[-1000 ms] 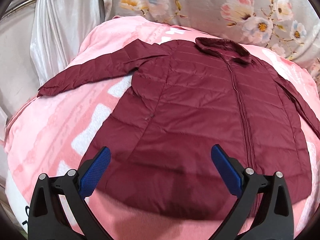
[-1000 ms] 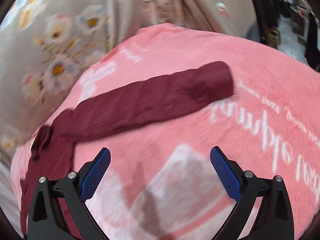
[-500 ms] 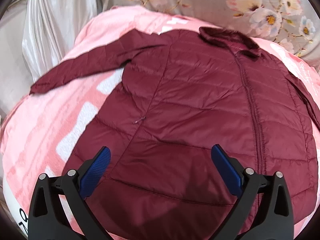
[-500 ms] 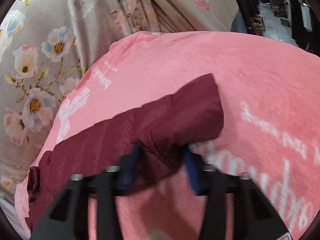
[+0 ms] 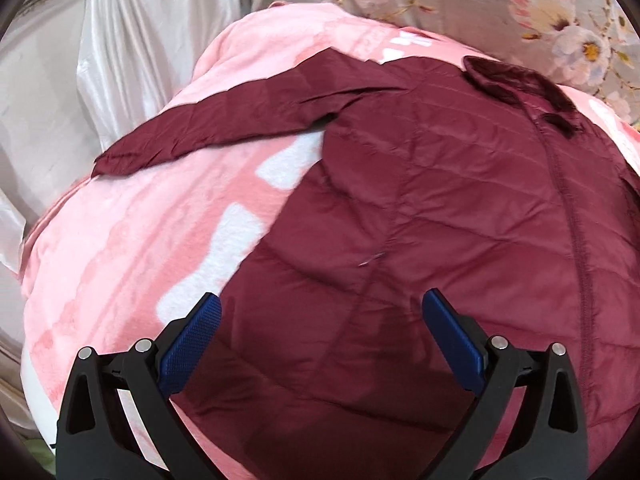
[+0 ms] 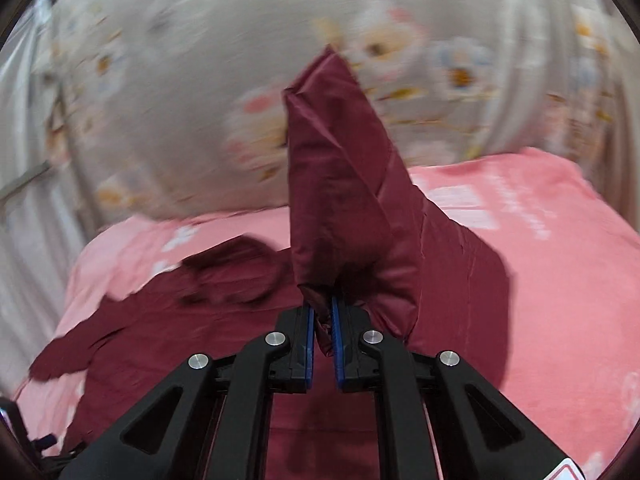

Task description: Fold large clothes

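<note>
Barely begun: the right gripper (image 6: 321,322) pinches one sleeve (image 6: 340,184) up toward twelve o'clock, while the left gripper (image 5: 322,334) gapes empty over the maroon jacket (image 5: 460,220) spread flat, other sleeve (image 5: 224,128) unfolded at ten o'clock, on the pink blanket (image 5: 132,248).

Both the left gripper (image 5: 320,332) and right gripper (image 6: 321,330) had matte black angular frames, silver round screws behind the jaws, and textured blue pads (image 5: 192,340).
</note>
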Demonstrator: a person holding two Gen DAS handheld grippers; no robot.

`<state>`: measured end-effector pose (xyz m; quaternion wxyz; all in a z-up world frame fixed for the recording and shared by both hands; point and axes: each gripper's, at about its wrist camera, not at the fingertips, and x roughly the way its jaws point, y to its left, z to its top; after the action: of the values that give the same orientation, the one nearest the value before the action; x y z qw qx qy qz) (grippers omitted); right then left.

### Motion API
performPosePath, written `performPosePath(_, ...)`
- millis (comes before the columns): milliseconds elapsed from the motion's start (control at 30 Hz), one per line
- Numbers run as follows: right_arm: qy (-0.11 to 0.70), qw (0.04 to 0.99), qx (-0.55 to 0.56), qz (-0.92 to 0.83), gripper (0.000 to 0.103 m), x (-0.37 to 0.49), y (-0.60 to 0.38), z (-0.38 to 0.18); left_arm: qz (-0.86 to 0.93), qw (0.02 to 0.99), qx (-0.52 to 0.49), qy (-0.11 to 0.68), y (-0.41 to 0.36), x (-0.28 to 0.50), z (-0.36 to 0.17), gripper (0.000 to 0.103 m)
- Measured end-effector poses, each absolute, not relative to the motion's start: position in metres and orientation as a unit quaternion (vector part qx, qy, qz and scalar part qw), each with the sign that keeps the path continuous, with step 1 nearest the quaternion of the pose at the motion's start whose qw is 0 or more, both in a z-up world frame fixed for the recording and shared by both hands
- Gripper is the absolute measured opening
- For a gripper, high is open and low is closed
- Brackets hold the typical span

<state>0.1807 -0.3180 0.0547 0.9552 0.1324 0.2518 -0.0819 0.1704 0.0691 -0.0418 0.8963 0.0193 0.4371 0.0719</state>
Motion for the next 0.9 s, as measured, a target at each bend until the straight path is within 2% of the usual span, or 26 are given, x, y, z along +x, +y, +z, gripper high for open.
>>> performPosePath(200, 0.319, 0.943, 0.093, 0.004, 0.009, 0.24, -0.218, 0.012, 0.07, 0.893, 0.002, 0.446, 0.093, 0.171, -0.05, 0.098)
performPosePath(400, 0.376, 0.923, 0.056, 0.05, 0.016, 0.261, -0.152, -0.032, 0.046, 0.888, -0.015, 0.457, 0.1, 0.175, -0.058, 0.098)
performPosePath(500, 0.385, 0.92, 0.034, 0.066, 0.035, 0.256, -0.132, -0.039, 0.024, 0.889, -0.035, 0.456, 0.103, 0.179, -0.055, 0.098)
performPosePath(567, 0.367, 0.927, 0.031, 0.074, 0.063, 0.243, -0.129, -0.027, 0.005, 0.887, -0.057, 0.458, 0.104, 0.182, -0.051, 0.098)
performPosePath(633, 0.339, 0.937, 0.038, 0.077, 0.072, 0.228, -0.137, -0.008, -0.021, 0.885, -0.086, 0.458, 0.104, 0.19, -0.043, 0.098)
performPosePath(767, 0.308, 0.947, 0.075, 0.056, 0.073, 0.202, -0.175, 0.019, -0.077, 0.878, -0.133, 0.453, 0.089, 0.205, -0.026, 0.098)
performPosePath(900, 0.309, 0.943, 0.121, 0.003, 0.073, 0.182, -0.238, 0.019, -0.151, 0.854, -0.175, 0.467, 0.057, 0.237, -0.017, 0.098)
